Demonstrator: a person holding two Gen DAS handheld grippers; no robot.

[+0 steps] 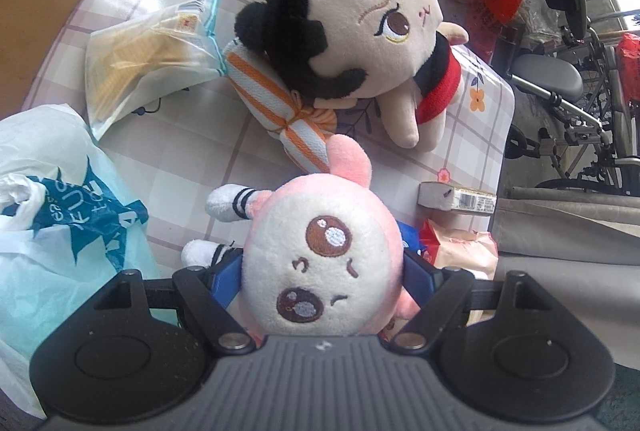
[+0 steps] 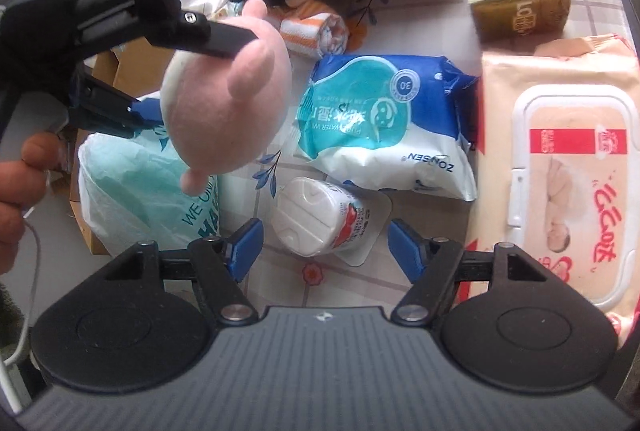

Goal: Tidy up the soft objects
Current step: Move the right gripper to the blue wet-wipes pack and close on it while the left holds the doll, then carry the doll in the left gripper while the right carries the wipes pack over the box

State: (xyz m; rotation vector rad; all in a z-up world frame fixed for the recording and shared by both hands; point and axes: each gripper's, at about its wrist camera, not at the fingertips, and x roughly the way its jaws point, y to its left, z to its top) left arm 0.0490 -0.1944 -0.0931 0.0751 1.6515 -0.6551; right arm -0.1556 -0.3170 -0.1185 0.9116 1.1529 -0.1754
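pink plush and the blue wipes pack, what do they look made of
Pink plush: soft fuzzy fabric, likely polyester pile, matte, with embroidered eyes; it bulges between the left tongs. Blue wipes pack: thin plastic film, glossy and crinkled, with printed graphics.

- The pink plush toy (image 1: pixel 320 263) sits between the left gripper (image 1: pixel 324 271)'s two fingers, raised off the table (image 1: pixel 248 151).
- Ahead of that gripper lies the rolled towel (image 1: pixel 276 107), and beyond it the large doll (image 1: pixel 360 43), its head resting on the towel.
- To the gripper's left a plastic bag (image 1: pixel 60 215); ahead-left a packaged snack (image 1: pixel 148 59); to its right a small box (image 1: pixel 456 199).
- Between the right gripper (image 2: pixel 324 251)'s spread fingers stands a yogurt cup (image 2: pixel 320 219), untouched.
- Ahead of it lies a wipes pack (image 2: pixel 384 123); to the right a larger lidded wipes pack (image 2: pixel 560 167).
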